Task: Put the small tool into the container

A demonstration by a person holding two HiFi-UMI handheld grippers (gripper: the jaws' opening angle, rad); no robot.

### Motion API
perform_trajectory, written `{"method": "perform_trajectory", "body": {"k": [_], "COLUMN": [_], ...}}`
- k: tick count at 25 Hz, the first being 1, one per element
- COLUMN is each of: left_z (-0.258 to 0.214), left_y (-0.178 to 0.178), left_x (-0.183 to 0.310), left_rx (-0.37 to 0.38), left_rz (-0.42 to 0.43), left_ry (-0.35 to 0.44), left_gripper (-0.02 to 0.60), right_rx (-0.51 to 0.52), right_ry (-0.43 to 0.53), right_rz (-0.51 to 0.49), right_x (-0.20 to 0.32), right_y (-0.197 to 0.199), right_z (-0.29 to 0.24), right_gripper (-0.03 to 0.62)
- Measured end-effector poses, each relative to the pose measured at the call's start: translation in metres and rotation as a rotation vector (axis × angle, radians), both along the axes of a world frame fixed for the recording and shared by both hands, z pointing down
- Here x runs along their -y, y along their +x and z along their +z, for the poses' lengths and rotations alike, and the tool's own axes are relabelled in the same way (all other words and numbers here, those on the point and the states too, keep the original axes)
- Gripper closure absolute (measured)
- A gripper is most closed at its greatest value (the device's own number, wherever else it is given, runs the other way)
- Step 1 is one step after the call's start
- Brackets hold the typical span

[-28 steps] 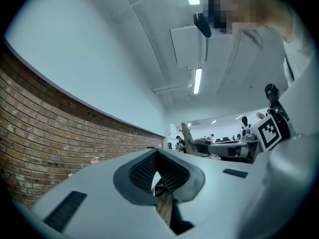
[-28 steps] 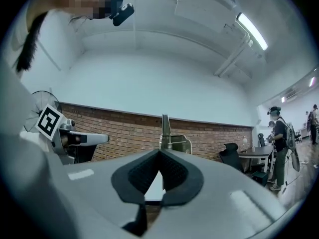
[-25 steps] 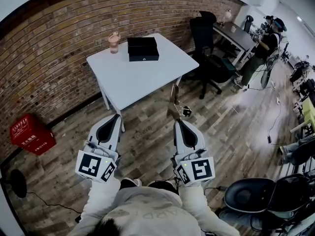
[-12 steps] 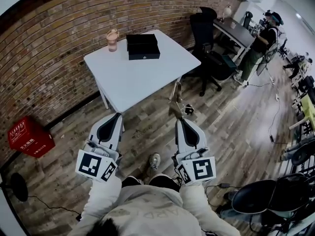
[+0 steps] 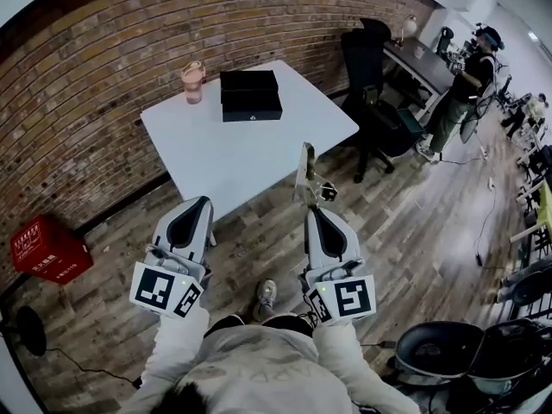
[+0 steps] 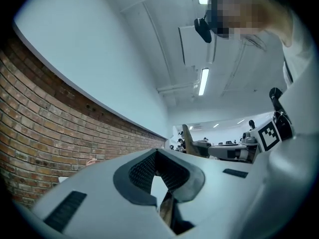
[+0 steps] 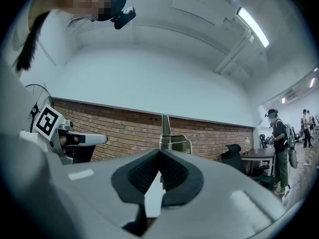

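From the head view, the person stands on a wood floor in front of a white table (image 5: 259, 149) set against a brick wall. The black container (image 5: 250, 95) sits at the table's far side, lid down, with a pink bottle (image 5: 192, 82) just beside it. The right gripper (image 5: 309, 212) is clamped on the small tool (image 5: 304, 172), a thin metal piece that sticks up out of its tips, well apart from the container. The left gripper (image 5: 204, 202) is held level beside it. In the left gripper view, the left gripper's (image 6: 156, 152) jaws are pressed together with nothing between them, and the small tool (image 6: 187, 139) shows off to the right. In the right gripper view, the right gripper's (image 7: 159, 153) jaws pinch the small tool (image 7: 164, 128), whose narrow blade and spring rise upright against the brick wall (image 7: 119, 128).
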State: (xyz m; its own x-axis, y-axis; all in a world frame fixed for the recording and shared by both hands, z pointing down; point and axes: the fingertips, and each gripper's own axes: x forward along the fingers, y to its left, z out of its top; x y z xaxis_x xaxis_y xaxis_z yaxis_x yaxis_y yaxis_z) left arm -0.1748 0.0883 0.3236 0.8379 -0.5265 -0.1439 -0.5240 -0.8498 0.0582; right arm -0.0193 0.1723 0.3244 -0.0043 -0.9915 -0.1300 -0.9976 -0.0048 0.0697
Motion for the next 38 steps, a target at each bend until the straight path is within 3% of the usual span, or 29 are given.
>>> {"method": "perform_trajectory", "body": {"k": [17,27,38], "left_z": [-0.010,-0.005,-0.005], "left_y": [0.129,0.151,0.174], "left_x": [0.095,0.113,0.165], "left_rx": [-0.007,0.027,0.035], "left_rz": [-0.060,-0.117,-0.097], "left_ry": [0.024,0.027,0.033], "left_gripper": [0.578,0.578,0.578], "right_rx": [-0.004,0.017,0.030], "right_ry": [0.014,0.012,-0.006], "right_rz": [-0.093,-0.132,-0.129], "right_x": [0.109,0.133,0.185], "right_y": [0.125,0.156,0.171], "right_z": [-0.007,0.003,0.009], "right_gripper": [0.583,0.583,0.583]}}
